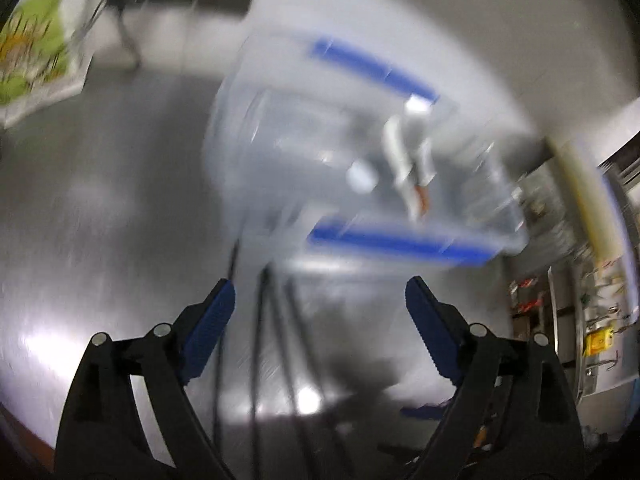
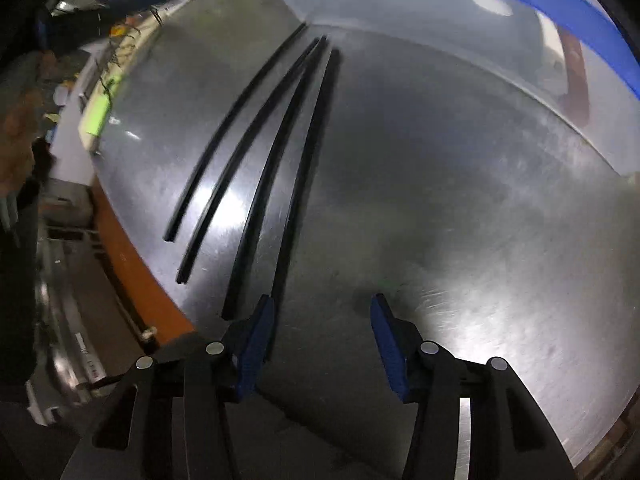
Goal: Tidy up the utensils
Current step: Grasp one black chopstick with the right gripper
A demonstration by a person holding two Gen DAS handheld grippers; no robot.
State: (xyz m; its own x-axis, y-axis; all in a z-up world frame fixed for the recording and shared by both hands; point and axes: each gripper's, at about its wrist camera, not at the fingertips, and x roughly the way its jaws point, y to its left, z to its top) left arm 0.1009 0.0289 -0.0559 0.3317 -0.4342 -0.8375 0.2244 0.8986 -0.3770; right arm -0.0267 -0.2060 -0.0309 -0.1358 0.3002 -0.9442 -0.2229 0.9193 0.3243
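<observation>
While the left-wrist view is smeared with blur, the left gripper shows at the bottom of the frame with its blue pads spread wide and nothing between them. Above it, right of centre, sits a clear bin with blue rims, holding what may be white-handled utensils. Low in the right-wrist view, the right gripper is parted and empty over the steel table. Four black sticks lie side by side left of centre, running toward the bin at the top.
</observation>
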